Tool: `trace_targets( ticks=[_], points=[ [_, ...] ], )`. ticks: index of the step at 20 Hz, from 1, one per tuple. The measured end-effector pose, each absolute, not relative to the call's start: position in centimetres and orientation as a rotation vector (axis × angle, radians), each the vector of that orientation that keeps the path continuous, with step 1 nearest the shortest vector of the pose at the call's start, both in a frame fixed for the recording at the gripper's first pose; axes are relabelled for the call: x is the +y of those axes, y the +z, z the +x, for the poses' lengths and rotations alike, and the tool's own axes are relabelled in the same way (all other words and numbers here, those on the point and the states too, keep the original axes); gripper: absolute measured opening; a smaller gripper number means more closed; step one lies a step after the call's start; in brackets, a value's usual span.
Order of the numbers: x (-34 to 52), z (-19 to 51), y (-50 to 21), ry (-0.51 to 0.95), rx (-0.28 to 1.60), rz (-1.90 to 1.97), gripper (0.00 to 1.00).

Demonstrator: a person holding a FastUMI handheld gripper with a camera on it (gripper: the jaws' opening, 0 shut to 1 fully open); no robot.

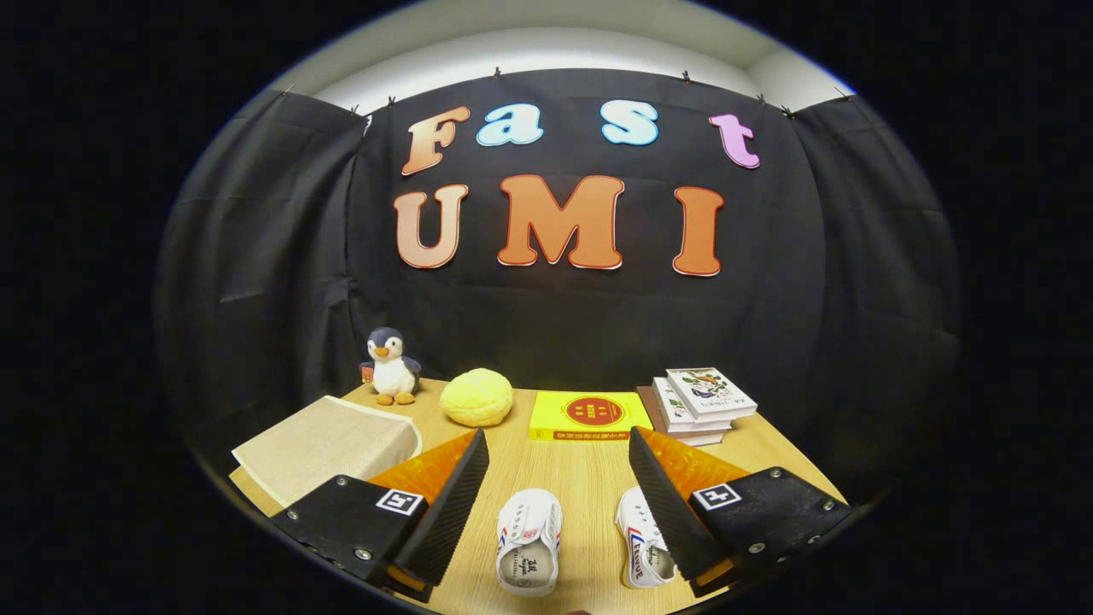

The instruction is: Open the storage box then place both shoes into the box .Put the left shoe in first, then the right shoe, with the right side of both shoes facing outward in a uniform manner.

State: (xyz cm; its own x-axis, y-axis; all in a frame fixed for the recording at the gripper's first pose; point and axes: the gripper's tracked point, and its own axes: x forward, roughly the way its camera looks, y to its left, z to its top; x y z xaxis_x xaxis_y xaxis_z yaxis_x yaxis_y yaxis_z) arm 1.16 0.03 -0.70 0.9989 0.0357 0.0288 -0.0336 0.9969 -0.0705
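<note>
Step in hand, as judged: opening the storage box (329, 444), a beige fabric one with lid closed, lying on the wooden table (581, 478) beside and beyond the left finger. Contents hidden under the lid. Gripper (559, 478) held wide open, gripping nothing. Two small white shoes on the table: one shoe (529, 540) between the fingers, the other shoe (642, 547) partly behind the right finger. Better to swing left toward the box first, catch the near lid edge, lift slowly. Further back: penguin toy (391, 366), yellow ball (477, 396), yellow book (589, 416), stack of books (698, 403)
</note>
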Motion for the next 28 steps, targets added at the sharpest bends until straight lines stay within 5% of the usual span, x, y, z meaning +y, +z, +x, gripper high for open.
trace_targets(
  ticks=[5, 28],
  points=[
    [1.2, 1.6, -2.0, 0.082, 0.027, -0.044, 0.99],
    [18.6, 3.3, -15.1, 0.788, 0.730, 0.765, 0.98]
  ],
)
